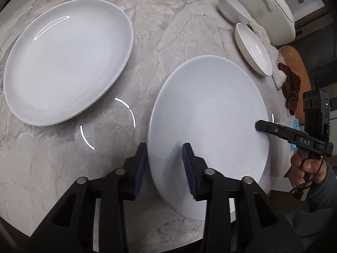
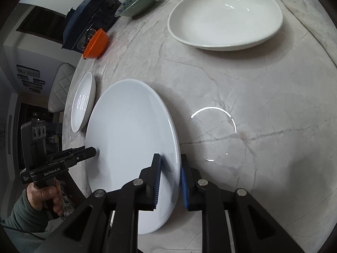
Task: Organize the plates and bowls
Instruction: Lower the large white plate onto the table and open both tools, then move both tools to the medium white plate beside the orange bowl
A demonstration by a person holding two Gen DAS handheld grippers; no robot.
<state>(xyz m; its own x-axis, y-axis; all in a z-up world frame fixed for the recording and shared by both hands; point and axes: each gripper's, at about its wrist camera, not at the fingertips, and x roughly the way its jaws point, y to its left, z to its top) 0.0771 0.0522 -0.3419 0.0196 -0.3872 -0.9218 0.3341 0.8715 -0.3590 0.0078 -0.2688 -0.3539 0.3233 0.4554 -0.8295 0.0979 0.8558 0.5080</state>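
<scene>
A large white plate (image 1: 210, 116) lies on the marble table (image 1: 164, 42) near its front edge. My left gripper (image 1: 165, 147) is open around the plate's left rim: one pad sits just outside the edge, the other hovers over the plate's face, and neither presses. On the opposite rim my right gripper (image 2: 170, 156) is shut on the plate (image 2: 130, 137), one pad above and one below. Each gripper shows in the other's view, the right gripper (image 1: 257, 125) and the left gripper (image 2: 93, 150). A second large white plate (image 1: 67, 61) lies to the left.
A shallow white dish (image 2: 225, 16) and a small white bowl (image 1: 233, 8) sit at the far right by a big white lid (image 1: 263, 6). An orange bowl (image 2: 95, 44), a green patterned bowl (image 2: 139, 0) and a dark appliance (image 2: 88, 14) line the back. A brown cloth (image 1: 291, 88) hangs at the right edge.
</scene>
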